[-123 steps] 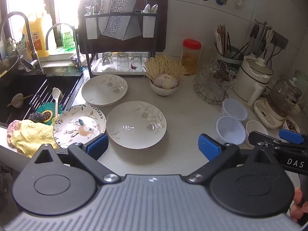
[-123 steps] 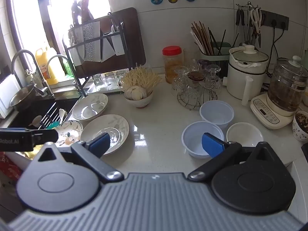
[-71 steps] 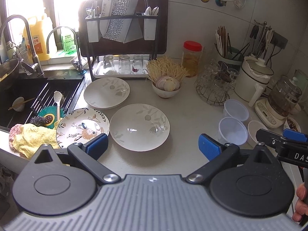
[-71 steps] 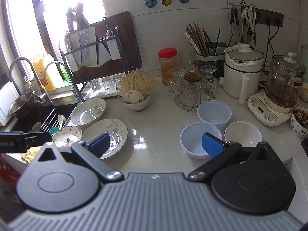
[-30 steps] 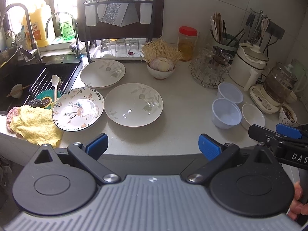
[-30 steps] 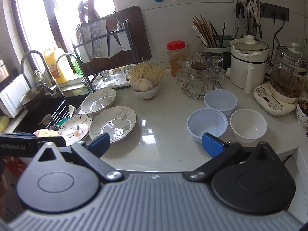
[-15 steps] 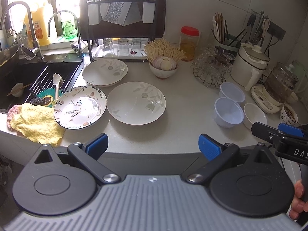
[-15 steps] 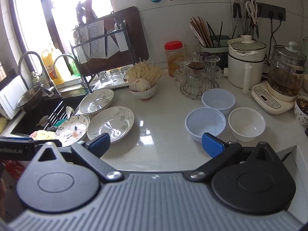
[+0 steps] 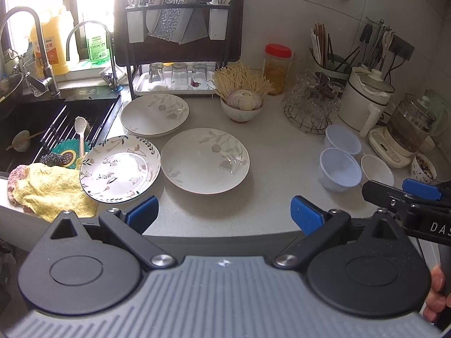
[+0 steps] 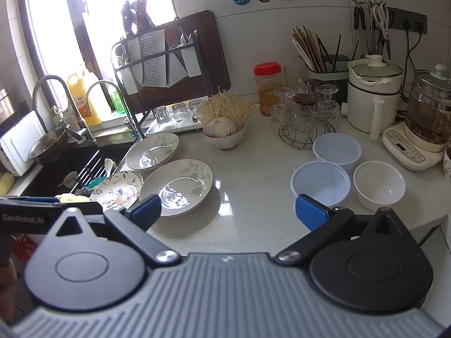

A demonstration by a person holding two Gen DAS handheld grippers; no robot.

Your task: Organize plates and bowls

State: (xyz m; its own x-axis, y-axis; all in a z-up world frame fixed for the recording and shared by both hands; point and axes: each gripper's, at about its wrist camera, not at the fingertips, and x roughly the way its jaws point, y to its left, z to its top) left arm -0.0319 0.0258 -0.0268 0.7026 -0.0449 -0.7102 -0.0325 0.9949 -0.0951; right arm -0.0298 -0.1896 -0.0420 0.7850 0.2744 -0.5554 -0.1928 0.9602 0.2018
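Three plates lie on the white counter: a patterned plate (image 9: 119, 169) by the sink, a large leaf-print plate (image 9: 205, 160) in the middle, and another leaf-print plate (image 9: 154, 114) behind them. Two translucent plastic bowls (image 9: 339, 169) (image 9: 342, 143) and a small white bowl (image 9: 377, 170) stand at the right. My left gripper (image 9: 224, 214) is open and empty, held above the counter's front edge. My right gripper (image 10: 228, 211) is open and empty, in front of the large plate (image 10: 176, 187) and the bowls (image 10: 321, 183).
A sink (image 9: 42, 124) with a spoon and scrubbers is at the left, with a yellow cloth (image 9: 50, 191) on its edge. A dish rack (image 9: 180, 36), a garlic bowl (image 9: 242, 107), a glass stand (image 9: 313, 107) and kettles (image 9: 366, 98) line the back.
Both grippers drew back to the counter's front edge, then the left came slightly closer again. The plates and bowls stayed put. Both grippers stayed open.
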